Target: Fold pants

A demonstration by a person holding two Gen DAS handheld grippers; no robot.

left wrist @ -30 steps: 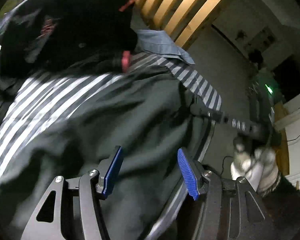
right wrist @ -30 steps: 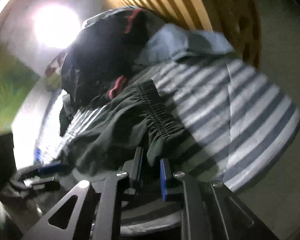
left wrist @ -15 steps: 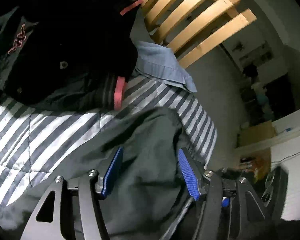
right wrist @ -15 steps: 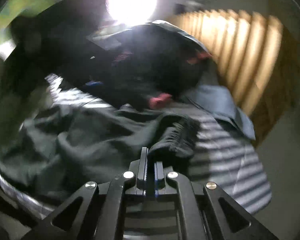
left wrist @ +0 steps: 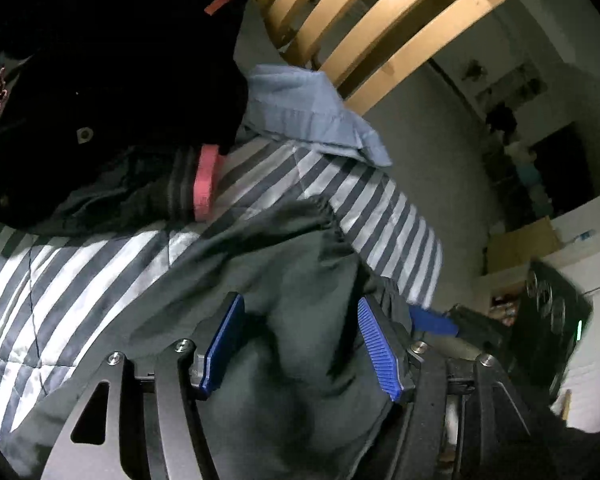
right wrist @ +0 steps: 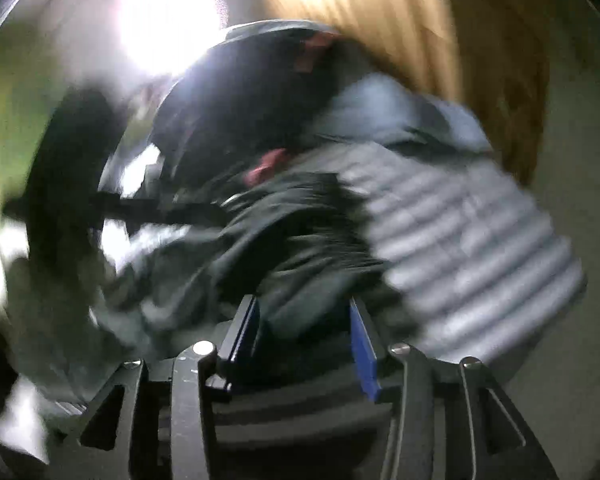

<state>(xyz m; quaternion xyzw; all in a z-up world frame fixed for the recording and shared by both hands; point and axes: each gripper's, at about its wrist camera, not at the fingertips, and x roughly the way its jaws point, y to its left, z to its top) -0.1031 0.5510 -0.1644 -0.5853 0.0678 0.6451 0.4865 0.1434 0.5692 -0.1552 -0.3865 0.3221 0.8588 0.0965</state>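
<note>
Striped bedding (left wrist: 80,280) is spread beneath everything, with wooden slats (left wrist: 380,28) rising behind it and a heap of dark clothes (left wrist: 100,92) piled far ahead of the jaws.

Now to the left gripper (left wrist: 300,344): its jaws are held wide apart, and the dark green pants (left wrist: 284,264) are seen running straight through the gap, though neither blue pad is pressed on the cloth. From these jaws the garment is stretched ahead and up to the right, where its gathered edge is met by the stripes just beyond the right-hand pad.

Over to the right gripper (right wrist: 304,340), in a badly blurred view: its jaws have just been opening, a fold of the pants (right wrist: 300,248) lies between them, and no pinch is shown, so the cloth is judged released. Directly ahead of these jaws the elastic waistband (right wrist: 300,196) is bunched, with the legs trailing off to the left, towards the other tool.

So the long axis is judged to run across from one gripper to the other, waist nearer the right hand, legs nearer the left. A fresh hold on the waistband would be most easily taken by the right hand; the leg end falls to the left. A pale blue cloth (left wrist: 308,116) is left lying well beyond, untouched.
</note>
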